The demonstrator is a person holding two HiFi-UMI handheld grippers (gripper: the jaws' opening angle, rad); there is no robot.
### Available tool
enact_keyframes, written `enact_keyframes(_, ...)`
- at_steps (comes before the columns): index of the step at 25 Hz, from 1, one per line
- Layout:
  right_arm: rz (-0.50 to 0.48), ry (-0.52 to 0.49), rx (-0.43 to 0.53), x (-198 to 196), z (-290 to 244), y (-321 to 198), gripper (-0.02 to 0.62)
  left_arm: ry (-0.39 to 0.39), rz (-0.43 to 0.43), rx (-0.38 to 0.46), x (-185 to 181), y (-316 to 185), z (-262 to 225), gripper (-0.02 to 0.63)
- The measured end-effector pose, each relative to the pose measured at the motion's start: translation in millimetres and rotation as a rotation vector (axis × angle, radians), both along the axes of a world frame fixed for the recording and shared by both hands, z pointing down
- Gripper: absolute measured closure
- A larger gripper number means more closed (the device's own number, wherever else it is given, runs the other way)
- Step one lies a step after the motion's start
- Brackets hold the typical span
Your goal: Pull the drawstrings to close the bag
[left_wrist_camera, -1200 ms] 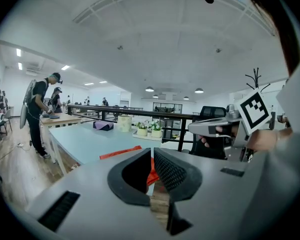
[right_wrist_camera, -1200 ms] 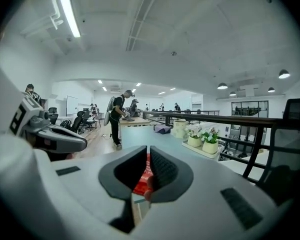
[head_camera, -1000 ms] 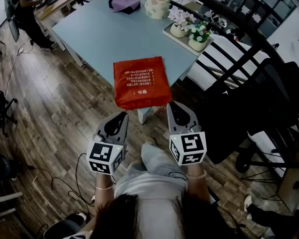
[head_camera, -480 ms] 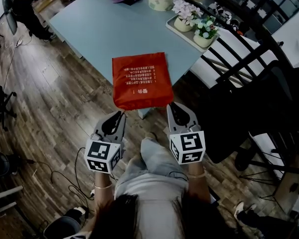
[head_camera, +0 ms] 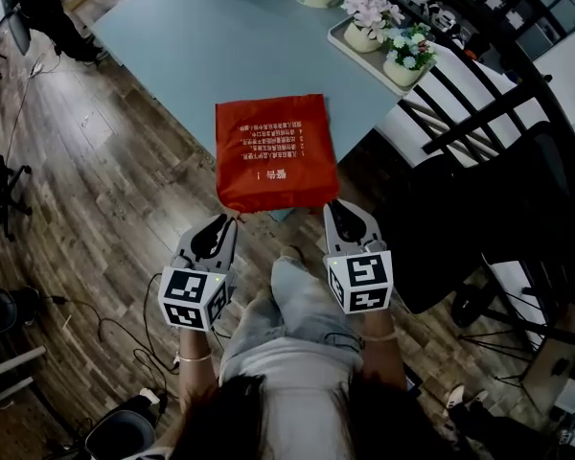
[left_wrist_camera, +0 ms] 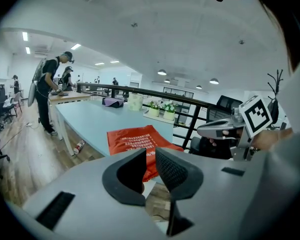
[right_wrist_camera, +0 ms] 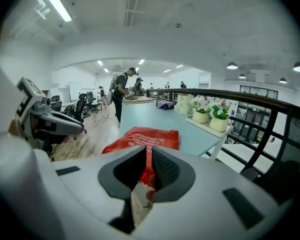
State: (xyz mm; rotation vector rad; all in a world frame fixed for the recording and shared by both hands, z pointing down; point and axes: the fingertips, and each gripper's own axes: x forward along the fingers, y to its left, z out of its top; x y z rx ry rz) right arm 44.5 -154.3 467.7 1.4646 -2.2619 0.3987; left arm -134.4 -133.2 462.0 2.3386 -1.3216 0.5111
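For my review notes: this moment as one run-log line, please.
red bag: lying at table corner | left tool: jaws just opening, nothing between | right tool: shut, nothing held | both near bag's front edge

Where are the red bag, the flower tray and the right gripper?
red bag [head_camera: 273, 151], head view, centre of its printed face.
flower tray [head_camera: 339, 40], head view, bare near corner.
right gripper [head_camera: 338, 207], head view, between its fingers' tips.

Open bench [head_camera: 172, 46] lies left of and beyond the red bag [head_camera: 273, 151] at its near corner; potted flowers [head_camera: 405, 56] crowd the right edge.
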Motion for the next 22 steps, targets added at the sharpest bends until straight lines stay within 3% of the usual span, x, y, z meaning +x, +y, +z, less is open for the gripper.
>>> enact_keyframes(22,-0.025,0.059,-0.205,13.8,90.4,-4.9,0.503,-0.065,-0.029,-0.165,-7.3,-17.1,83.7,0.499)
